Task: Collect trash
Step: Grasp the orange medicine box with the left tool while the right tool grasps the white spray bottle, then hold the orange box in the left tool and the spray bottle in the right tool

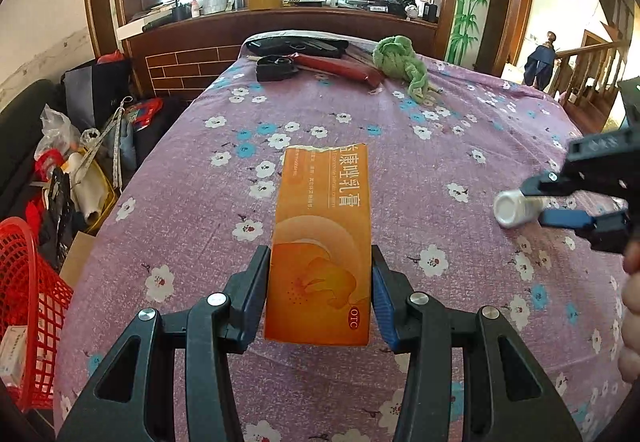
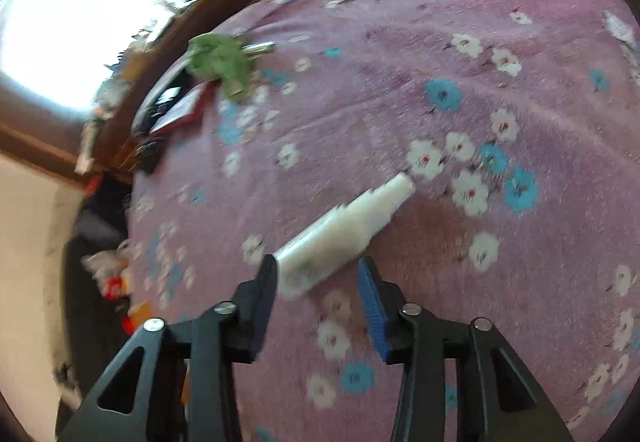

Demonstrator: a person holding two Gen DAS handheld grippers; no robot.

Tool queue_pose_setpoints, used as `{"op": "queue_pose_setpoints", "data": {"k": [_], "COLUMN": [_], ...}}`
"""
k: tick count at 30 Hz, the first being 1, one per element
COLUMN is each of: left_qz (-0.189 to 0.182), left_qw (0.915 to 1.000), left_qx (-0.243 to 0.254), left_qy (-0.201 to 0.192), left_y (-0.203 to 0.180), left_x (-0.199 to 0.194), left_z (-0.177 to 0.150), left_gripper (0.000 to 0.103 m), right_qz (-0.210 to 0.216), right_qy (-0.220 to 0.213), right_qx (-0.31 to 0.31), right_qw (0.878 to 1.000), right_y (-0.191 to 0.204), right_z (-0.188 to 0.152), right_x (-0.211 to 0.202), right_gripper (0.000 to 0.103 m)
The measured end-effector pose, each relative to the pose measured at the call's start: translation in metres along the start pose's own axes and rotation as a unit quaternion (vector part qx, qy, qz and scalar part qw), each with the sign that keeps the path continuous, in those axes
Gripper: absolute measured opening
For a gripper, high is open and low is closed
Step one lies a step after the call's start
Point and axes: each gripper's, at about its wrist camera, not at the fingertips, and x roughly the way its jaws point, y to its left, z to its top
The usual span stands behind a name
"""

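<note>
An orange medicine box (image 1: 320, 201) sticks out forward between the fingers of my left gripper (image 1: 320, 254), which is shut on its sides above the purple flowered bedspread (image 1: 440, 145). At the right edge of the left wrist view, my right gripper (image 1: 534, 203) pinches a small white bottle (image 1: 508, 207) just over the bedspread. In the blurred right wrist view the white bottle (image 2: 348, 222) lies slantwise between the fingers of the right gripper (image 2: 317, 264), its nozzle pointing away. A red mesh basket (image 1: 28, 302) stands beside the bed at the lower left.
A green cloth (image 1: 400, 61) lies at the far end of the bed next to a black case (image 1: 296, 45) and a red flat object (image 1: 340, 69). Bags and clutter (image 1: 68, 169) pile up left of the bed. A hand (image 1: 630, 322) shows at the right edge.
</note>
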Motion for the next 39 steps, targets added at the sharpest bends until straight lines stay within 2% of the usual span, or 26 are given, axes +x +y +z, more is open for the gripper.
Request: {"op": "queue_pose_setpoints", "data": {"k": [6,9,11,14,17,21,25,34,39], "left_qz": [-0.003,-0.003,-0.003,-0.004,-0.002,0.002,0.016,0.033,0.037], "left_qw": [1.0,1.0,1.0,1.0,1.0,0.9999,0.9995,0.9988,0.9986], "left_qx": [0.004,0.005,0.005,0.004,0.005,0.006,0.006,-0.001,0.001], "left_qy": [0.002,0.005,0.006,0.005,0.002,-0.01,-0.025,-0.036,-0.038], "left_y": [-0.002,-0.003,-0.003,-0.003,-0.003,-0.003,-0.003,0.001,-0.001], "left_x": [0.001,0.003,0.003,0.003,0.003,0.0,-0.004,-0.006,-0.007], "left_z": [-0.001,-0.001,-0.001,-0.001,0.0,0.0,-0.001,0.001,0.0], "left_gripper": [0.046,0.046,0.046,0.046,0.045,0.046,0.045,0.046,0.046], "right_qz": [-0.066,-0.064,-0.074,-0.061,-0.024,0.018,0.026,0.046,0.023], "right_qy": [-0.005,0.008,0.0,-0.01,-0.031,-0.084,-0.128,-0.137,-0.136], "right_qx": [-0.079,-0.114,-0.141,-0.159,-0.186,-0.233,-0.258,-0.274,-0.288], "right_qw": [0.995,0.991,0.987,0.985,0.982,0.969,0.957,0.951,0.948], "right_y": [0.034,0.042,0.044,0.04,0.037,0.034,0.031,0.033,0.039], "right_z": [0.009,0.006,0.0,-0.012,-0.036,-0.071,-0.089,-0.093,-0.099], "right_x": [0.017,0.031,0.033,0.025,0.003,-0.029,-0.036,-0.043,-0.037], "right_gripper": [0.041,0.036,0.033,0.032,0.033,0.033,0.033,0.033,0.033]}}
